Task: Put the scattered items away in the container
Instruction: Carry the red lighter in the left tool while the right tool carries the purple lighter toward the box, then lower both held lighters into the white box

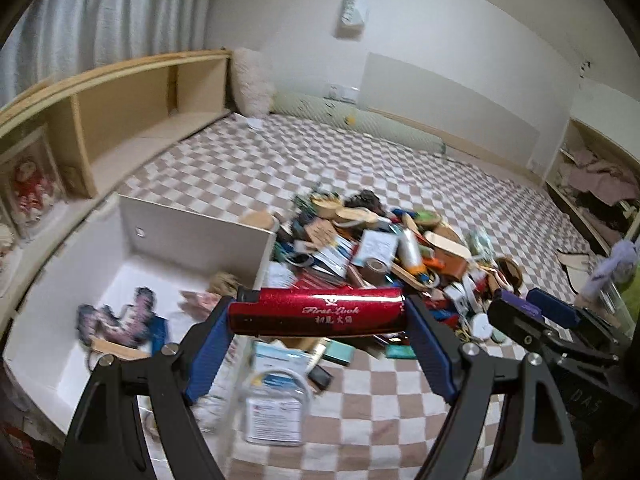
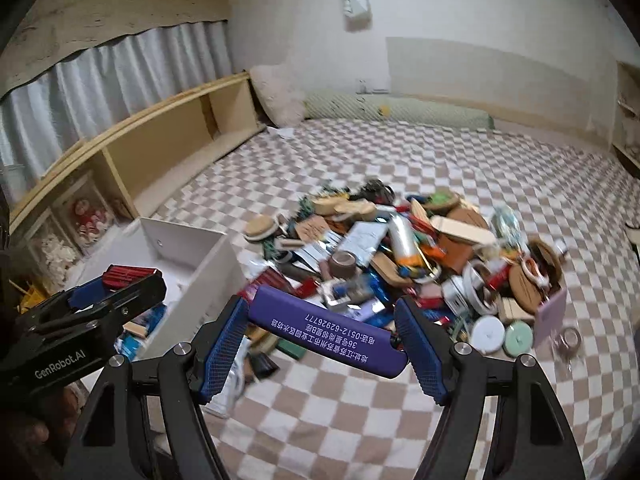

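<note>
The left gripper (image 1: 320, 316) is clamping a glossy red plastic lighter (image 1: 318, 312) endwise and the right gripper (image 2: 320, 334) a matte purple one (image 2: 320, 330), both light, stiff, slippery, hovering beside the open white box (image 1: 200, 224), with mixed clutter (image 2: 400, 252) heaped ahead.

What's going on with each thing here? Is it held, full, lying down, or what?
Red lighter: held crosswise, lifted off the bed.
Purple lighter: held crosswise, lifted off the bed.
Left gripper: shut on the red lighter.
Right gripper: shut on the purple lighter.
White box: open on top, a few things inside, mostly bare.
Pile of small things: heaped on the checked blanket, not yet sorted.
</note>
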### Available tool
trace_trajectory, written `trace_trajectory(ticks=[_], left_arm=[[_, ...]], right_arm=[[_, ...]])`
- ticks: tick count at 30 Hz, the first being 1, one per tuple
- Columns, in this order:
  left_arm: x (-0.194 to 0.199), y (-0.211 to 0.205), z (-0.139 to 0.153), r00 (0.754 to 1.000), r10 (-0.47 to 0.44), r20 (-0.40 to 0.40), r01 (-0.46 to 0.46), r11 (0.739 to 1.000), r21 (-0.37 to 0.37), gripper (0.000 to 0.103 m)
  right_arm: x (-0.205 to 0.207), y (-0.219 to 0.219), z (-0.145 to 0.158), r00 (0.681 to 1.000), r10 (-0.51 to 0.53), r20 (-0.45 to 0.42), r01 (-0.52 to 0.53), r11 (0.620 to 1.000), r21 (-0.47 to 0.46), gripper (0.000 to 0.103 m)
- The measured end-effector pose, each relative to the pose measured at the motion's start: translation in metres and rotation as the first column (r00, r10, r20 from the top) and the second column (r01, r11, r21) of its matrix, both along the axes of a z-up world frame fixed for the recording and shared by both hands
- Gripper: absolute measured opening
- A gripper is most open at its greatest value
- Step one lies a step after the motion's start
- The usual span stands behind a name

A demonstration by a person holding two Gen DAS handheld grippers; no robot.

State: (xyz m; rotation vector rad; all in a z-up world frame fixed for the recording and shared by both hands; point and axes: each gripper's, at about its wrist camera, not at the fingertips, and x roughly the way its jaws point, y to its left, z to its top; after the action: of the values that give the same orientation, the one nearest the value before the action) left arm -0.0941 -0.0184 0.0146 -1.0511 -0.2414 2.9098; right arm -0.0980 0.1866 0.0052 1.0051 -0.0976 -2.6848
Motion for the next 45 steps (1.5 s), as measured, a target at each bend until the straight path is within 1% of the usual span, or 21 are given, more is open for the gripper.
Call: trace_trajectory(ticks=[6, 10, 19, 23, 32, 38, 45], left_arm=[[0.007, -0.034, 0.013, 0.998, 0.055, -0.021, -0.055, 0.998, -0.023, 0.083], [0.013, -0.056, 0.02, 0.995, 0.093, -0.033, -0.094, 0.995, -0.028, 0.083], [0.024, -0.109, 0.021, 0.982, 0.184, -0.029, -0.185, 0.982, -0.034, 0.083], [0.025, -0.131, 0.014, 0.976, 0.217, -0.011, -0.218, 0.976, -0.031, 0.083], [0.024, -0.17, -0.005, 0.962, 0.271, 0.028, -0.27, 0.962, -0.035, 0.083], [0.02, -0.191, -0.026, 0.955, 0.284, 0.089, -0.281, 0.959, -0.043, 0.083], [0.015, -0.208, -0.054, 0.942, 0.298, 0.153, -0.293, 0.955, -0.05, 0.083]], right_arm=[[-0.006, -0.032, 0.014, 0.998, 0.057, -0.028, -0.057, 0.998, -0.002, 0.076], [-0.01, -0.056, 0.018, 0.994, 0.101, -0.033, -0.101, 0.995, -0.01, 0.076], [-0.019, -0.118, 0.013, 0.976, 0.216, -0.016, -0.217, 0.976, -0.018, 0.076], [-0.023, -0.142, 0.007, 0.965, 0.263, -0.005, -0.263, 0.965, 0.0, 0.076], [-0.032, -0.186, -0.007, 0.945, 0.326, 0.018, -0.326, 0.945, 0.037, 0.076], [-0.038, -0.216, -0.025, 0.927, 0.369, 0.071, -0.374, 0.924, 0.076, 0.076], [-0.042, -0.249, -0.053, 0.89, 0.426, 0.162, -0.447, 0.886, 0.126, 0.076]])
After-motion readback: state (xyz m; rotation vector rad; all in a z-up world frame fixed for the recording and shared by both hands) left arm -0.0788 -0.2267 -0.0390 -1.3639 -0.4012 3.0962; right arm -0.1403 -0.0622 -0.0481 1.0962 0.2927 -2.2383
